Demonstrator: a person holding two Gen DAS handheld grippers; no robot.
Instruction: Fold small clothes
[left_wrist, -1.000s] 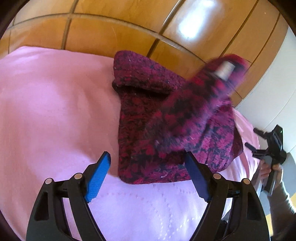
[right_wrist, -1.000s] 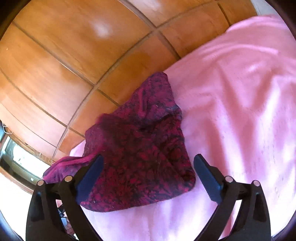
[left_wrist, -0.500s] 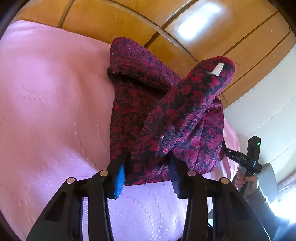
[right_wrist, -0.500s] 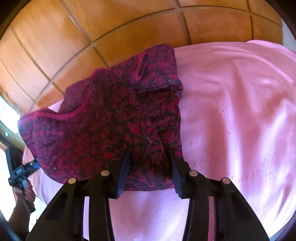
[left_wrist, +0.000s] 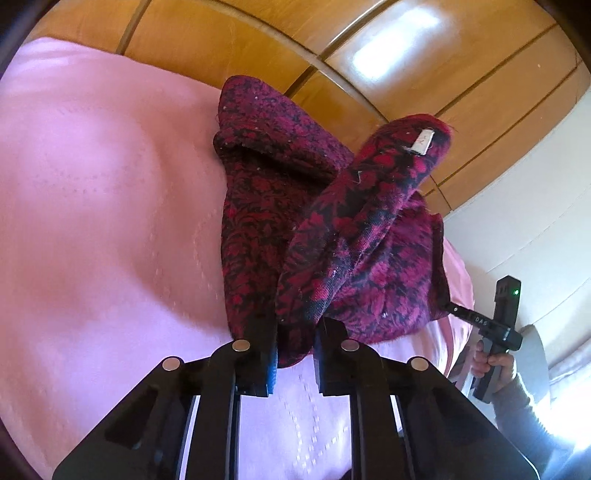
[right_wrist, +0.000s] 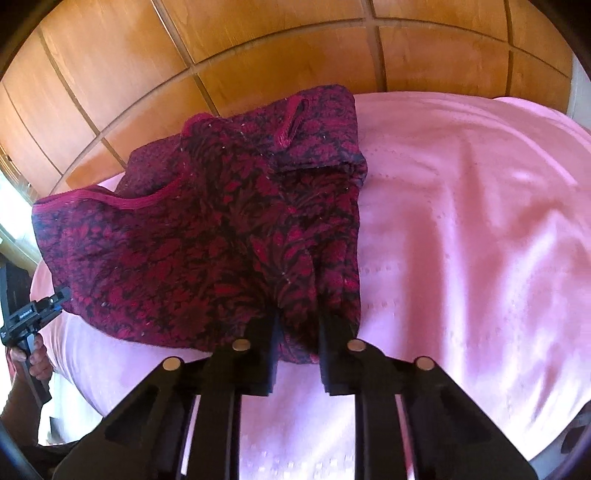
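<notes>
Left wrist view first: your left gripper is clenched on the near hem of the red patterned garment, jaws pinched close with a wad of fabric bunched between them. The garment lies on the pink bedspread, up against the wooden panelled wall at the far side. You've got that corner raised, and that's why a flap stands up off the pile, running from your jaws up and away to the right, its white label showing near the top. My read: you're holding it high so the flap can swing over the rest. Off to the right, your other hand grips the handle of the right tool.

Over to the right wrist view: your right gripper is likewise clamped on the garment's near edge, cloth puckering into folds just above the jaws. From here the piece spreads wide, its long axis running left to right across the bedspread, a bound crimson edge trailing to the left, a small loop near the far end. Both near corners are gripped, which looks like the set-up for carrying the near edge toward the wall.
</notes>
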